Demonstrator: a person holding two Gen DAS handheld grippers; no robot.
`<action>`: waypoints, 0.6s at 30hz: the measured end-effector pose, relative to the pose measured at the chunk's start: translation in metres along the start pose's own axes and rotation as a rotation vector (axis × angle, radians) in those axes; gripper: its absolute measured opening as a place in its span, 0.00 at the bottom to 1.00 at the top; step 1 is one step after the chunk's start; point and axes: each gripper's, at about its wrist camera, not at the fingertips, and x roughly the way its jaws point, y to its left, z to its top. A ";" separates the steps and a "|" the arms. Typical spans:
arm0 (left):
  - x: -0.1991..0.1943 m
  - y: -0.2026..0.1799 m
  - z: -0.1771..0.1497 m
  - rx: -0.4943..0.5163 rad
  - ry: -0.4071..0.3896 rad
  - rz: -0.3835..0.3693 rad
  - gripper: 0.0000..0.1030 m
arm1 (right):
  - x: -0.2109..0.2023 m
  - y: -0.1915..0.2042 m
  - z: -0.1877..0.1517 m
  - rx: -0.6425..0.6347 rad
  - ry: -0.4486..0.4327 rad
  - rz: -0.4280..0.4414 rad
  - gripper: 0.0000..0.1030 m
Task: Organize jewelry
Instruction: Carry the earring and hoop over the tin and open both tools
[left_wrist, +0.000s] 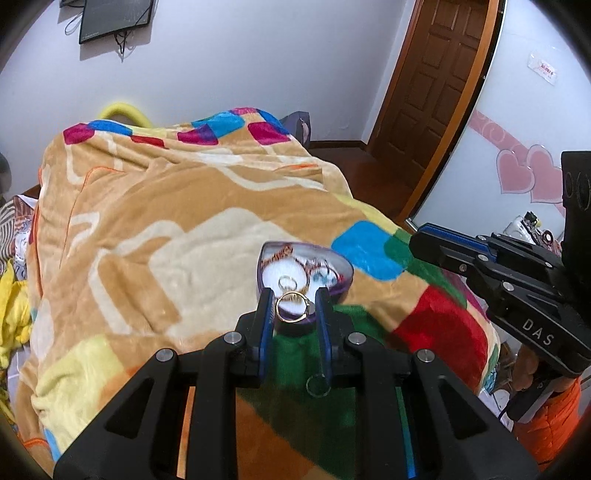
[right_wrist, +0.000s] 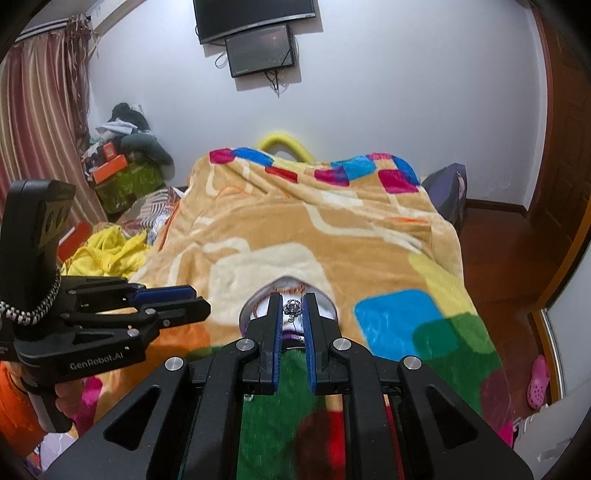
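Observation:
A purple heart-shaped jewelry box (left_wrist: 341, 284) with a white lining lies open on the colourful blanket and holds several rings and chains. My left gripper (left_wrist: 294, 306) is shut on a gold ring (left_wrist: 293, 307), held just over the box's near edge. Another ring (left_wrist: 318, 385) lies on the green patch below its right finger. In the right wrist view the box (right_wrist: 327, 302) sits behind my right gripper (right_wrist: 293, 309), which is shut on a small silver pendant (right_wrist: 292, 307) above the box. Each gripper shows at the side of the other's view.
The blanket (left_wrist: 184, 221) covers the bed. A brown door (left_wrist: 436, 74) and wooden floor lie to the right. Yellow cloth (right_wrist: 107, 251), boxes and clothes are piled at the left. Screens (right_wrist: 258, 44) hang on the far wall.

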 end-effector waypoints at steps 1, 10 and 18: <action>0.001 0.001 0.002 -0.001 -0.003 0.000 0.20 | 0.001 0.000 0.003 0.000 -0.005 0.001 0.09; 0.014 0.008 0.013 -0.009 -0.004 -0.008 0.20 | 0.016 0.003 0.019 -0.007 -0.015 0.018 0.09; 0.029 0.013 0.016 -0.009 0.012 -0.018 0.20 | 0.040 0.000 0.022 0.002 0.025 0.039 0.09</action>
